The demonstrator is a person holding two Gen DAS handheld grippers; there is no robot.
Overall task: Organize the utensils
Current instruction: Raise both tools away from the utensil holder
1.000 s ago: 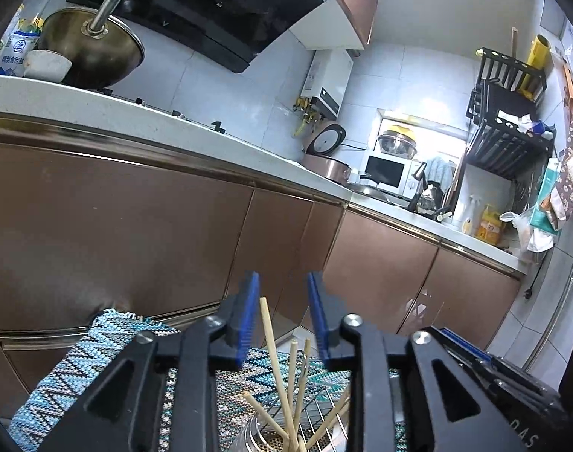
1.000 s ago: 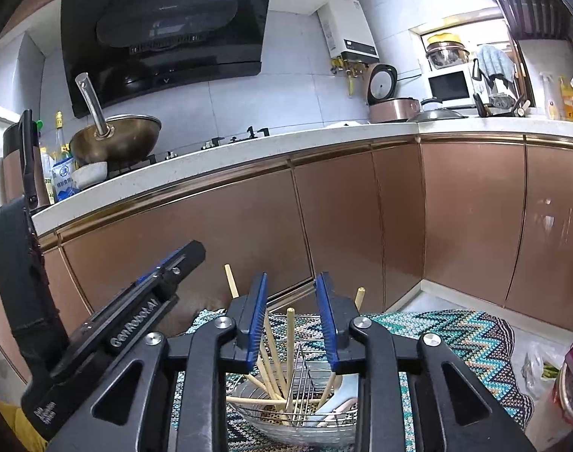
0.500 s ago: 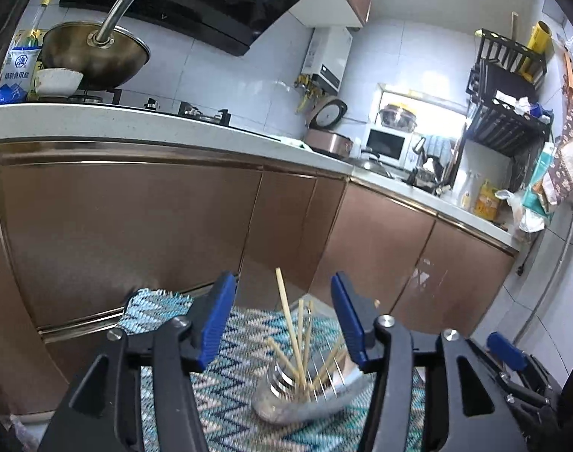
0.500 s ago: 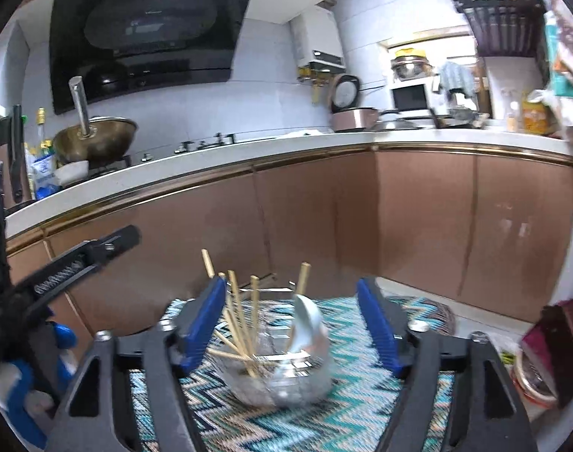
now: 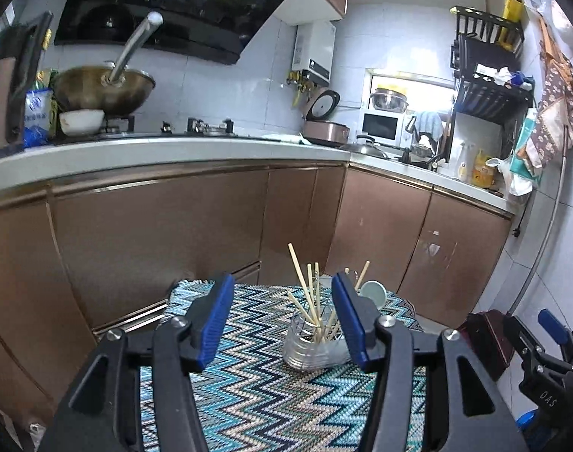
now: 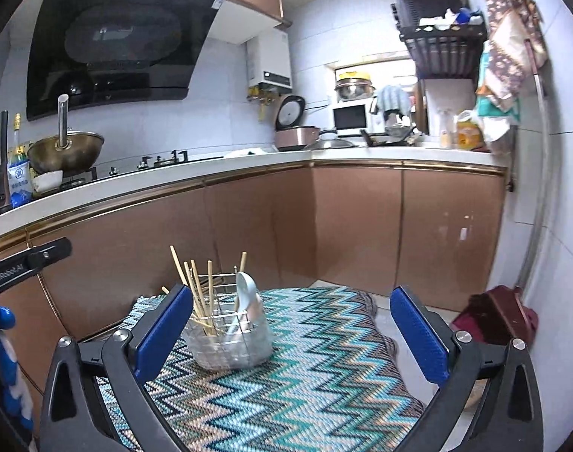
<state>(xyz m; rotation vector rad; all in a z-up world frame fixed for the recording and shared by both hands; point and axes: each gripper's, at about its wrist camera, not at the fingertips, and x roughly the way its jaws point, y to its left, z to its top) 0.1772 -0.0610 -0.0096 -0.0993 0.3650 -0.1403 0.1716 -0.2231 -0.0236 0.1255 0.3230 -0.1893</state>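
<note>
A wire utensil holder [image 6: 230,339] stands on a zigzag-patterned cloth [image 6: 305,376]; it also shows in the left wrist view [image 5: 309,346]. Several wooden chopsticks [image 6: 196,290] stand in its left side and a pale spoon [image 6: 247,293] in its right side. The chopsticks [image 5: 305,293] and the spoon [image 5: 373,292] show in the left wrist view too. My left gripper [image 5: 282,324] is open and empty, back from the holder. My right gripper [image 6: 292,331] is wide open and empty, also back from the holder.
Brown cabinet fronts [image 6: 249,233] run behind the cloth under a white counter [image 6: 173,177] with a wok [image 6: 66,150]. A dark red object [image 6: 501,312] lies on the floor at the right. The other gripper's body [image 5: 542,369] shows at the lower right.
Both grippers have opened from nearly shut and drawn back and up from the holder, which now looks smaller and farther away. The utensils stay in the holder.
</note>
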